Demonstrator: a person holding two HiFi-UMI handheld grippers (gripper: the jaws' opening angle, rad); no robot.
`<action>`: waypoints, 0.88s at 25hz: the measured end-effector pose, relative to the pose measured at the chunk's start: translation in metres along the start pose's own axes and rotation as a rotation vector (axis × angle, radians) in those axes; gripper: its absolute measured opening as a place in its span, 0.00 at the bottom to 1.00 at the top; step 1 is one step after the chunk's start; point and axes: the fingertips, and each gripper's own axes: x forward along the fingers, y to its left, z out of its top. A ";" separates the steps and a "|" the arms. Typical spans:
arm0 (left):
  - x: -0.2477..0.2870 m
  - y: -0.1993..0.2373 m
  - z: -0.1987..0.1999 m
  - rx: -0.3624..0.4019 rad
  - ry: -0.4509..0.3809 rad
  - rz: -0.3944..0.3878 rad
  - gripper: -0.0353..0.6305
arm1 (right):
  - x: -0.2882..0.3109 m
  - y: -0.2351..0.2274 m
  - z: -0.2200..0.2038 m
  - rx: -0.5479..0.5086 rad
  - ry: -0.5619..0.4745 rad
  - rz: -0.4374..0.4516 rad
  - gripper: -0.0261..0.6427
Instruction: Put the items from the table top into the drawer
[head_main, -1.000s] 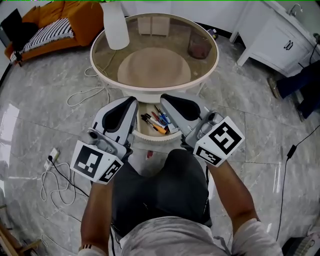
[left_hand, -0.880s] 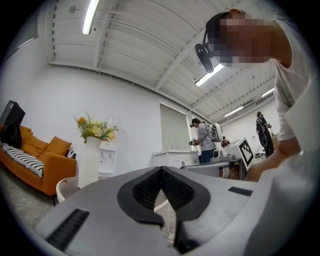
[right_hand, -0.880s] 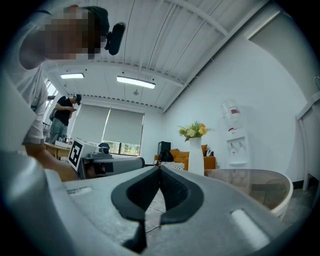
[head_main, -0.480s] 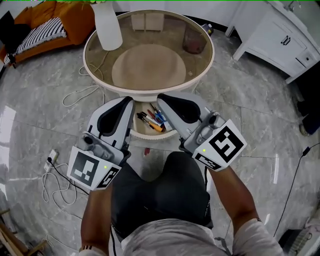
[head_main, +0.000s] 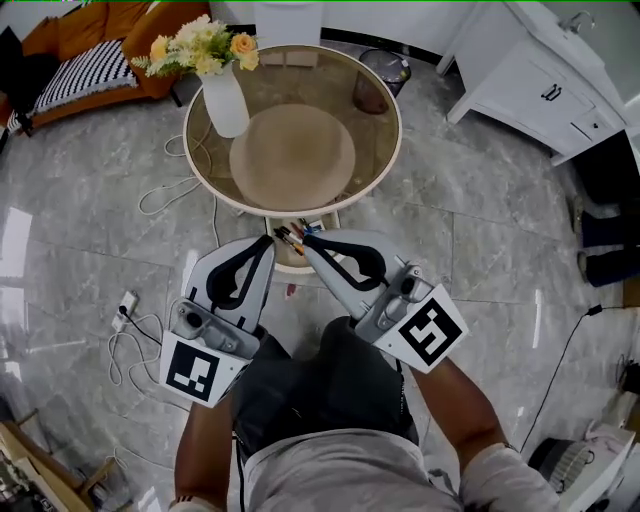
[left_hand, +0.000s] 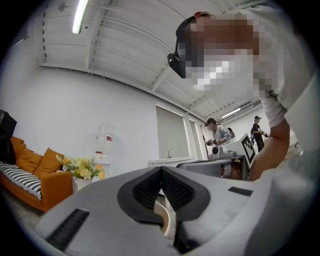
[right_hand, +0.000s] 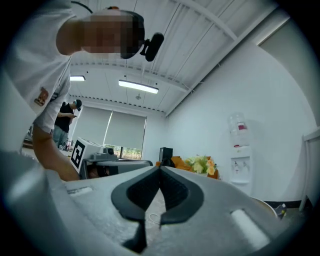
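Observation:
A round glass-topped table (head_main: 391, 150) stands ahead, with a white vase of flowers (head_main: 226, 100) at its left edge. Under its near rim an open drawer (head_main: 290, 268) holds several pens (head_main: 291, 236). My left gripper (head_main: 269, 241) and right gripper (head_main: 307, 240) are side by side, close in front of me, their tips over the drawer in the head view. Both are shut with nothing in them. In the left gripper view the gripper (left_hand: 161, 169) points level into the room, and so does the right one (right_hand: 160, 169) in its own view.
A white cabinet (head_main: 530, 70) stands at the upper right, with a dark bin (head_main: 385, 68) behind the table. There is an orange sofa (head_main: 90, 45) at the upper left. Cables and a plug (head_main: 128, 325) lie on the marble floor at the left. A water dispenser (right_hand: 240, 145) stands by the wall.
Both grippers have risen together, still shut. The head view has pulled up and back, so the table looks smaller and the flowers have come into view.

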 end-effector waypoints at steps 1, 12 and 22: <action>0.000 -0.001 0.015 0.002 0.001 0.000 0.05 | 0.000 0.002 0.015 -0.003 -0.002 0.004 0.04; -0.007 -0.012 0.147 0.005 0.042 -0.017 0.05 | -0.005 0.022 0.149 -0.007 0.000 -0.017 0.04; -0.005 -0.042 0.244 -0.024 0.033 -0.042 0.05 | -0.027 0.036 0.244 0.023 -0.010 -0.054 0.04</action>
